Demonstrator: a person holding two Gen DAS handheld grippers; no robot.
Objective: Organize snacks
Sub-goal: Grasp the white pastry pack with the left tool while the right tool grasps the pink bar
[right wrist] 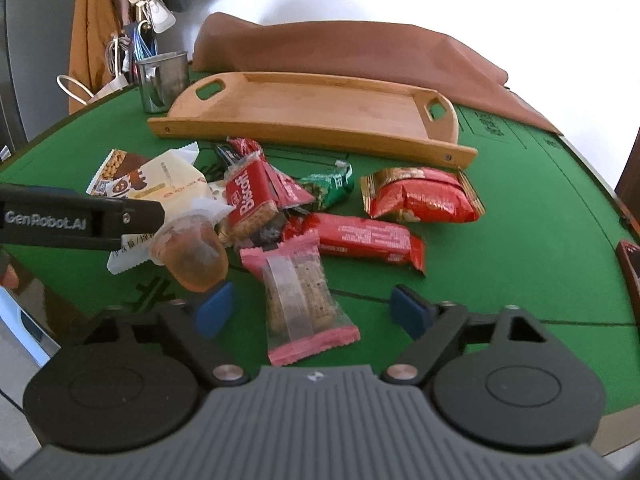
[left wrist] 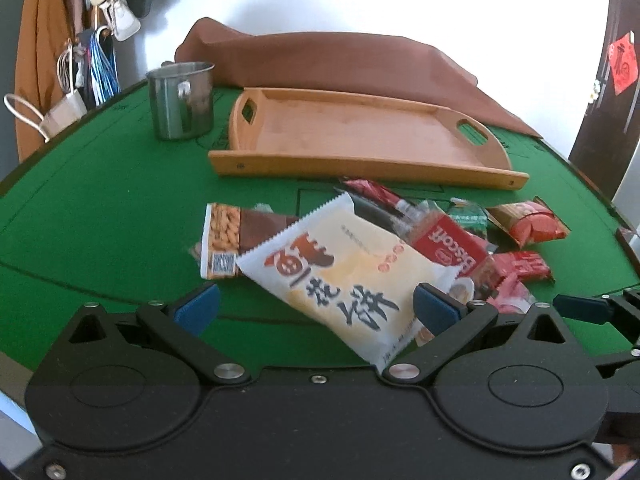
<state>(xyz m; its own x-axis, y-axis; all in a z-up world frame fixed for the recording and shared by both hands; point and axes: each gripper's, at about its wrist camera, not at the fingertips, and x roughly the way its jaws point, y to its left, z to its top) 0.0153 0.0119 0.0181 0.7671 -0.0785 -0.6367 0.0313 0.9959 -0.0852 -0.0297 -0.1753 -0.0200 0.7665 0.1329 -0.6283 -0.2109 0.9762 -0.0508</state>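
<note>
A pile of snacks lies on the green table in front of an empty wooden tray (left wrist: 360, 132), which also shows in the right wrist view (right wrist: 312, 108). My left gripper (left wrist: 316, 304) is open, its blue pads either side of a white cracker packet (left wrist: 348, 276). My right gripper (right wrist: 312, 312) is open around a pink-ended clear biscuit packet (right wrist: 304, 300). Nearby lie a red Biscoff packet (right wrist: 250, 196), a red bar (right wrist: 360, 236), a red-gold pouch (right wrist: 424, 196), a green packet (right wrist: 332, 184) and a jelly cup (right wrist: 192, 256).
A steel mug (left wrist: 182, 100) stands left of the tray. A brown cloth (left wrist: 340, 60) lies behind the tray. Bags and coats hang at the back left. The left gripper's arm (right wrist: 80, 220) reaches in from the left in the right wrist view.
</note>
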